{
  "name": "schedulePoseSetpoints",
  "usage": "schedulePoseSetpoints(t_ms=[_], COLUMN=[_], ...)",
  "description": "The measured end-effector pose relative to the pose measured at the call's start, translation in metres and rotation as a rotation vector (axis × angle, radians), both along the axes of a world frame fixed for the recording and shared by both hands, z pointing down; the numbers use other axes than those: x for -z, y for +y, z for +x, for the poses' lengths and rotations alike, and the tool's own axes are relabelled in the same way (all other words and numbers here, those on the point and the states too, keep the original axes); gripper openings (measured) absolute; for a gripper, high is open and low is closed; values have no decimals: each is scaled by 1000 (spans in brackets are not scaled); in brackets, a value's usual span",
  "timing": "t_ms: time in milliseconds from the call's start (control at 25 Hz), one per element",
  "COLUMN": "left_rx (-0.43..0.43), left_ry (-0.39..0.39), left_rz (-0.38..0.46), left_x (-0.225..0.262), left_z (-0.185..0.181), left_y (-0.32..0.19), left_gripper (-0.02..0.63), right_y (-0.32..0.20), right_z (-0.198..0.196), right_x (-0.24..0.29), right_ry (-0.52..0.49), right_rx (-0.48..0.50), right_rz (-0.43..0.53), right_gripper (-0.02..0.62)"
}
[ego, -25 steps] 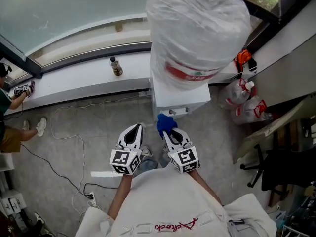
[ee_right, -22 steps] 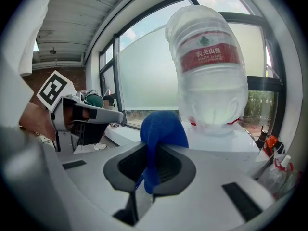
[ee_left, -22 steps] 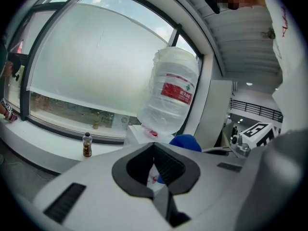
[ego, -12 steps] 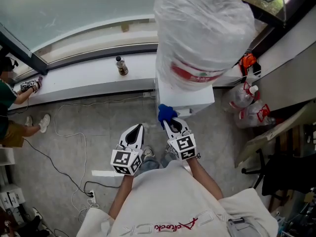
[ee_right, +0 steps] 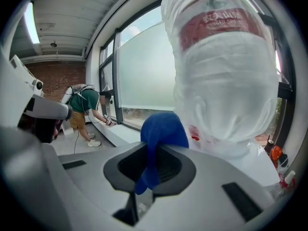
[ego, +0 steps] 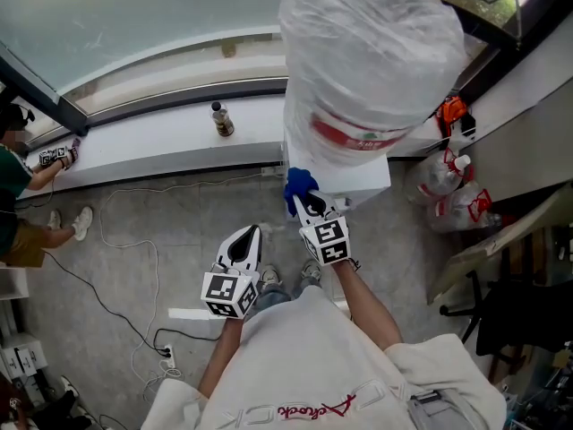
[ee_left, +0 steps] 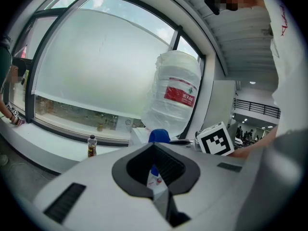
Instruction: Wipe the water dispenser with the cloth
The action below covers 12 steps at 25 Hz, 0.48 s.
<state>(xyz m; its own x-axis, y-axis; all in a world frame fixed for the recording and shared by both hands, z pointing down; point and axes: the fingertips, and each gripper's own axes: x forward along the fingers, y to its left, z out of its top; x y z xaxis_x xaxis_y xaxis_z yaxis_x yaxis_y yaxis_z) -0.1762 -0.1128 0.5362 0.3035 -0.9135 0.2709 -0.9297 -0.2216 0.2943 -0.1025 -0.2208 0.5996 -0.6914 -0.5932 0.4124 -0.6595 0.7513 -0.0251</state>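
A workplace building: water dispenser [ego: 358, 183] by a long window ledge [ego: 152, 143], office chair [ego: 503, 316] nearby

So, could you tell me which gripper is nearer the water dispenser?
Right: the right gripper holds the cloth at the dispenser's front; the left gripper sits farther back.

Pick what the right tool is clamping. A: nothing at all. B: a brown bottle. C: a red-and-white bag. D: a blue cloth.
D: the right gripper view shows the right tool shut on the blue cloth, which bunches out past its tips toward the water dispenser.
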Motion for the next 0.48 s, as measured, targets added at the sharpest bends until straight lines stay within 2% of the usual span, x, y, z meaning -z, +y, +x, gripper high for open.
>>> schedulePoseSetpoints(t_ms=[160, 480], left_rx=[-9, -56], left_ry=[-1, -4], left_rz=[0, 5], left_x=[0, 1], left_z=[1, 19], left_y=[-4, -18], left_gripper=[12, 12], right_y=[-9, -30], right_z=[17, 80], right_x=[-6, -19], right_ry=[15, 69], right_rx=[-40, -143], right_rz=[-5, -14], right_gripper=[43, 43])
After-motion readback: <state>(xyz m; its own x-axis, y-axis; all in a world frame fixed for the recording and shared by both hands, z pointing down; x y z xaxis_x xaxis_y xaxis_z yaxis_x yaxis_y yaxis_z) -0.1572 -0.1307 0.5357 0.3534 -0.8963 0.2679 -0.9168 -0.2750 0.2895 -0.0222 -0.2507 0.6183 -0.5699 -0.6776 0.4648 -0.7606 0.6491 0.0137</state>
